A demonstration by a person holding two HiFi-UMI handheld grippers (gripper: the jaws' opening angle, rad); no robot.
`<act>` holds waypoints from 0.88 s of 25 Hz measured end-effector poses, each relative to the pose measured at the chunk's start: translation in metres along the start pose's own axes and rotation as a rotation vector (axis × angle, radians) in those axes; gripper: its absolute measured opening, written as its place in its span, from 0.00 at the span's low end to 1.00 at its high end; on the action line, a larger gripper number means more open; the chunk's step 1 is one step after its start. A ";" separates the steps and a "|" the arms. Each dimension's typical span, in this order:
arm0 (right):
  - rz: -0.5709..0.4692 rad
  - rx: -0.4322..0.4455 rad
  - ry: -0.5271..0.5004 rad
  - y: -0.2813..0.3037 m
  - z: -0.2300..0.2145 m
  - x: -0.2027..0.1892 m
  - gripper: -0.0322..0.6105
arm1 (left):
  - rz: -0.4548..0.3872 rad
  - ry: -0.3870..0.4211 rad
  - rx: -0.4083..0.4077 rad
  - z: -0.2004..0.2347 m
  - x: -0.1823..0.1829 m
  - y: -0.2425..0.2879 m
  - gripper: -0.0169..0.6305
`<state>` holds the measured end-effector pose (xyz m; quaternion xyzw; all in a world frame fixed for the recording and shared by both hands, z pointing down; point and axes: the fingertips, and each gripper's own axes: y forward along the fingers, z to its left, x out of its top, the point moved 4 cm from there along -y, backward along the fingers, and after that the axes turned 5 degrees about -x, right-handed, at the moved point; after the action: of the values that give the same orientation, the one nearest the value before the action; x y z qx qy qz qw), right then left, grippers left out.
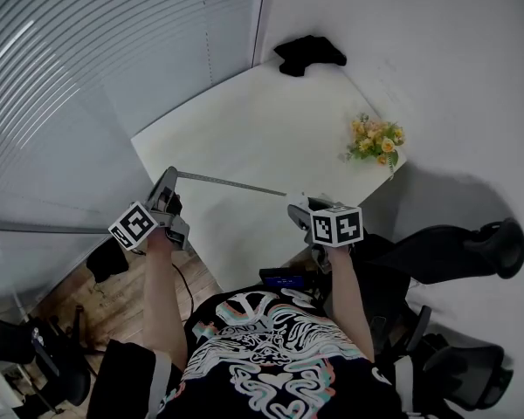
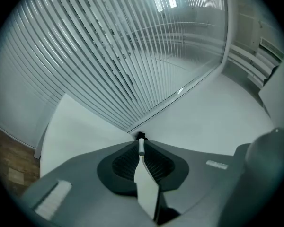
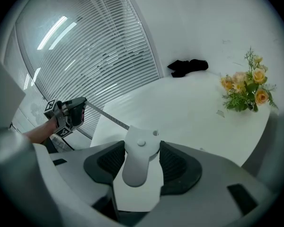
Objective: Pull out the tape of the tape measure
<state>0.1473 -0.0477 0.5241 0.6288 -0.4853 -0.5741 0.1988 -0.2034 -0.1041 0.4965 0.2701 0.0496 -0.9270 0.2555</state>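
In the head view the right gripper is in the lower middle of the frame, at the near edge of the white rectangular table. Its jaws stand wide and clamp the white, rounded plastic tape measure. In the right gripper view this body fills the space between the two dark ribbed pads, and both pads press on its sides. It sits upright, with its small round button turned to the camera.

The thin grey metal tape comes out of the tape measure at its upper left side. It runs as a straight, tight line to the left of the frame, a little above the table surface, and passes over the left part of the table. Its far end is at the tips of the left gripper, which is at the middle left of the head view, just outside the table edge and over the wooden floor. In the left gripper view the jaws are almost together and pinch the tape end. There the tape appears edge-on as a narrow pale strip that rises between the pads to the tips. The two grippers are well apart, with the pulled-out tape between them.

A small bunch of yellow flowers lies near the right corner of the table, and a crumpled black cloth lies at the far corner. Grey window blinds fill the upper left.
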 end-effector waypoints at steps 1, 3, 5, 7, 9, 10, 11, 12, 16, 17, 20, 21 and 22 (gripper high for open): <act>-0.001 0.002 0.000 0.000 0.000 0.000 0.41 | -0.002 -0.002 0.000 0.000 0.000 0.000 0.08; -0.004 0.006 0.000 -0.001 0.001 0.000 0.41 | -0.002 0.000 -0.001 0.000 0.001 -0.001 0.08; -0.003 0.009 0.000 0.000 0.000 0.000 0.41 | 0.000 0.002 -0.002 0.000 0.000 0.000 0.08; -0.002 0.011 -0.001 0.000 0.000 0.000 0.41 | 0.006 0.001 -0.001 0.000 -0.003 0.001 0.08; -0.004 0.010 -0.005 0.000 0.000 0.000 0.41 | 0.017 0.001 -0.003 -0.002 -0.007 0.002 0.08; -0.006 0.007 -0.007 0.000 0.001 0.000 0.41 | 0.022 0.001 -0.003 -0.002 -0.009 0.003 0.08; -0.008 0.004 -0.008 0.001 0.000 0.000 0.41 | 0.026 0.001 -0.004 -0.003 -0.011 0.003 0.08; -0.009 0.002 -0.007 0.001 -0.001 0.000 0.41 | 0.030 0.000 -0.004 -0.003 -0.013 0.004 0.08; -0.010 -0.002 -0.005 0.001 -0.004 -0.001 0.41 | 0.048 0.005 -0.003 -0.004 -0.020 0.007 0.08; -0.013 -0.005 -0.005 0.001 -0.005 -0.001 0.41 | 0.053 0.006 -0.001 -0.003 -0.021 0.007 0.08; -0.017 -0.013 -0.005 0.002 -0.009 -0.001 0.41 | 0.064 0.008 0.005 -0.002 -0.025 0.009 0.08; -0.015 -0.013 -0.005 0.002 -0.010 -0.001 0.41 | 0.067 0.008 0.007 -0.002 -0.026 0.010 0.08; -0.013 -0.013 -0.005 0.003 -0.011 -0.001 0.41 | 0.071 0.009 0.010 -0.002 -0.027 0.011 0.08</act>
<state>0.1564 -0.0511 0.5296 0.6294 -0.4779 -0.5799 0.1980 -0.1777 -0.1007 0.5099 0.2772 0.0365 -0.9164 0.2866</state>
